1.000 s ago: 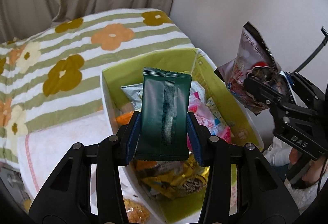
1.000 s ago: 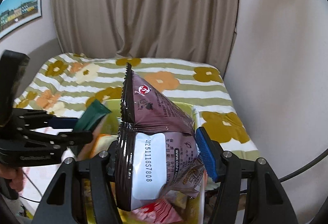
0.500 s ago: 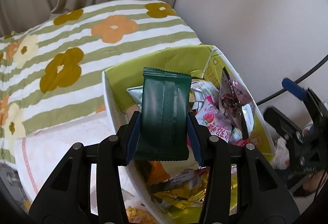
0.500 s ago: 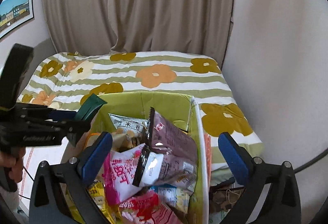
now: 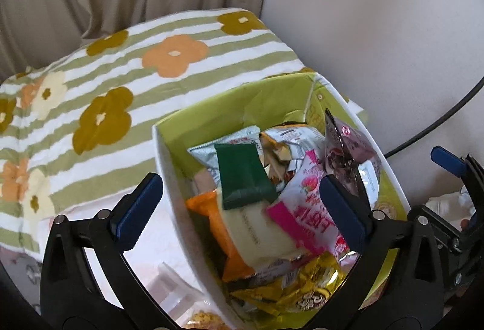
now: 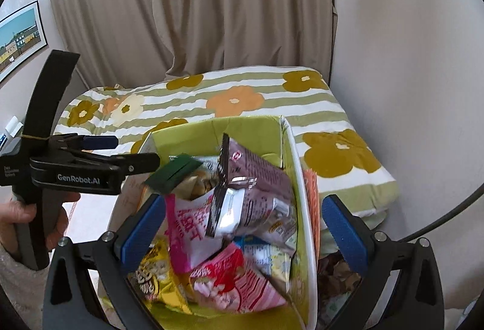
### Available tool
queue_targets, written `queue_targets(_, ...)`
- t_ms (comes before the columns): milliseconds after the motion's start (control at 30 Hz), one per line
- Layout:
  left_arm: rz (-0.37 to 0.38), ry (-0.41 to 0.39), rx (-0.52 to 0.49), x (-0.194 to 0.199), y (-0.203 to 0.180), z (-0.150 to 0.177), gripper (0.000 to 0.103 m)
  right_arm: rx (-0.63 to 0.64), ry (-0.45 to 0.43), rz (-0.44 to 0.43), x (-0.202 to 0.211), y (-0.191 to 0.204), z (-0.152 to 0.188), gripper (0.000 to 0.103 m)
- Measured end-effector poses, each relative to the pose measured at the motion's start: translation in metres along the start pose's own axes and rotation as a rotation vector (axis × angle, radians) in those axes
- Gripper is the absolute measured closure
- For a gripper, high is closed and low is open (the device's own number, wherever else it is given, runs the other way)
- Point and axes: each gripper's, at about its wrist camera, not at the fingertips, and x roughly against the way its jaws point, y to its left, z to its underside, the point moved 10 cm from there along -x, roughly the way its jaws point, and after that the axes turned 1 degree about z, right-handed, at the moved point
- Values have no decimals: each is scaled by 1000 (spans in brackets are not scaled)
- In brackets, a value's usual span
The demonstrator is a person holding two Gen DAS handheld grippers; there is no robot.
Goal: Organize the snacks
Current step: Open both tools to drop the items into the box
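The dark green packet (image 5: 243, 176) lies tilted on top of the heap of snacks inside the green-lined box (image 5: 211, 106), just ahead of the left hand-held gripper (image 5: 239, 204) and between its two spread fingers, touching neither; beneath it sit a pale yellow packet (image 5: 257, 234) and an orange one (image 5: 211, 209); ahead of it lies a silver-white packet (image 5: 208, 150).

To the right of the green packet, near the right finger's blue pad, a pink-and-white strawberry packet (image 5: 305, 200) rests against a maroon bag (image 5: 348, 148) (this one stands on edge along the box's right wall); a gold wrapper (image 5: 305, 290) lies nearest the left hand-held gripper, low between its fingers.

The left hand-held gripper is wide apart and holds nothing; the right hand-held gripper (image 6: 245, 228) is likewise wide apart and empty, poised over the same box with the maroon bag (image 6: 254, 194) directly ahead between its fingers.

The box stands on a bed with a striped, flower-patterned cover (image 6: 236, 100); beige curtains (image 6: 193, 6) hang beyond.
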Motion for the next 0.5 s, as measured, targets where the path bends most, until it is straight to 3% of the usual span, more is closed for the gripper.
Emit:
queue_targets(333, -64, -97, 41, 74, 15, 39, 1, 46, -23, -47, 33, 16, 10, 0)
queue_targets(500, -87, -117, 100, 106, 26, 76, 1, 120, -36, -72, 39, 33, 20, 0)
